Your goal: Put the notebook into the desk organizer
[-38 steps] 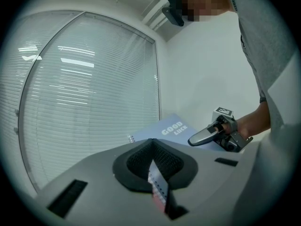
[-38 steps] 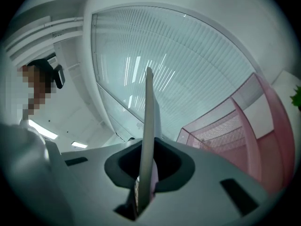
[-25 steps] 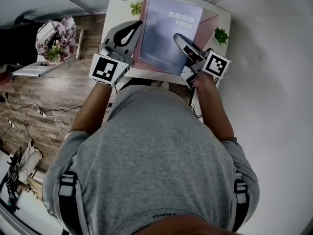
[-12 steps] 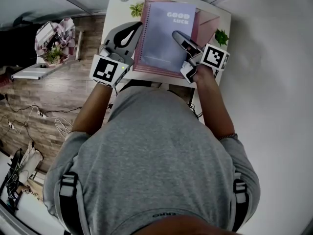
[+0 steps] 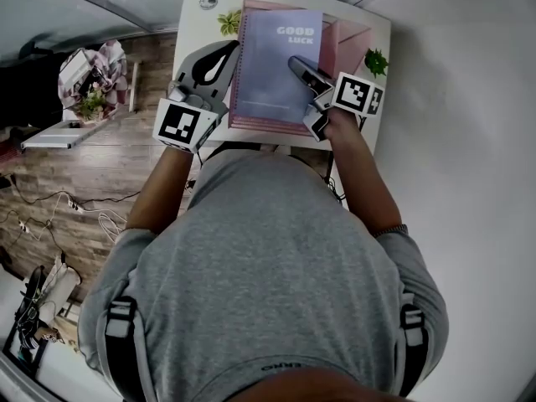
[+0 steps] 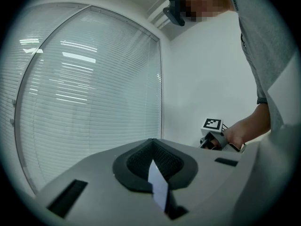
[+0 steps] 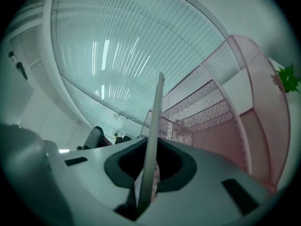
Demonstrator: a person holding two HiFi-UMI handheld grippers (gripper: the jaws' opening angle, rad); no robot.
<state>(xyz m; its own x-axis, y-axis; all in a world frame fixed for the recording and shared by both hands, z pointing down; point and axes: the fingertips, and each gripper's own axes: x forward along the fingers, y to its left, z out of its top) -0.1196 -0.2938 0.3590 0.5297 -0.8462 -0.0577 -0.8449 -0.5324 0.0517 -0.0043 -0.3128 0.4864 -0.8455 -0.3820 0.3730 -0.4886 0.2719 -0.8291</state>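
Right gripper [image 5: 295, 63] clamped on the notebook [image 5: 270, 69], which overlaps the pink organizer [image 5: 356, 40]. Left gripper [image 5: 224, 53] jaws together, empty.

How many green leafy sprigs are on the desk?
2: one green sprig left of the purple spiral notebook, one right of the pink mesh organizer. Others may be hidden.

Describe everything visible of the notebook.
The notebook is closed, with a pale purple cover printed GOOD LUCK in white and a wire spiral down one long edge. The right tool is shut on it from the opposite side, holding it over the pink mesh desk organizer; whether they touch is unclear. It looks thin edge-on.
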